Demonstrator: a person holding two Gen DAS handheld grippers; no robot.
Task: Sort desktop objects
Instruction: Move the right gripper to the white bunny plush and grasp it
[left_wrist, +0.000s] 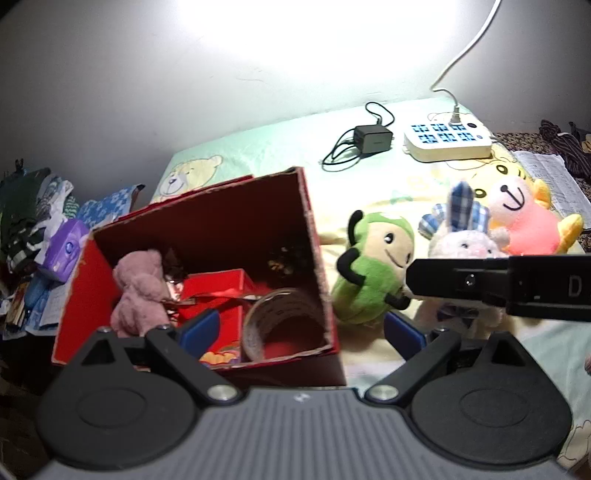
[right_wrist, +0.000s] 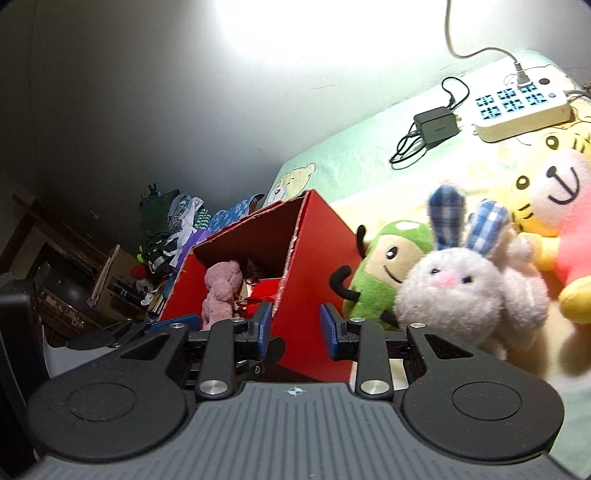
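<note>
The green plush toy (left_wrist: 373, 266) stands upright just right of the red box (left_wrist: 207, 236), its face turned away from the box toward the white rabbit plush (right_wrist: 454, 291) (ears up) beside it. Inside the box: a pink plush (left_wrist: 138, 291), a tape roll (left_wrist: 284, 321) and a smaller red box (left_wrist: 218, 291). The left gripper (left_wrist: 301, 328) gapes empty over the box's right wall; the right gripper (right_wrist: 295, 328) is parted, empty, near that wall.

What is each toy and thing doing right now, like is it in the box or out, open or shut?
Red box: open, no lid on.
Pink plush: inside the box.
Tape roll: inside the box.
Green plush: outside, beside the box.
Bunny plush: outside, upright.
Power strip: one cable plugged in.
Left gripper: open, empty.
Right gripper: open, empty.
</note>
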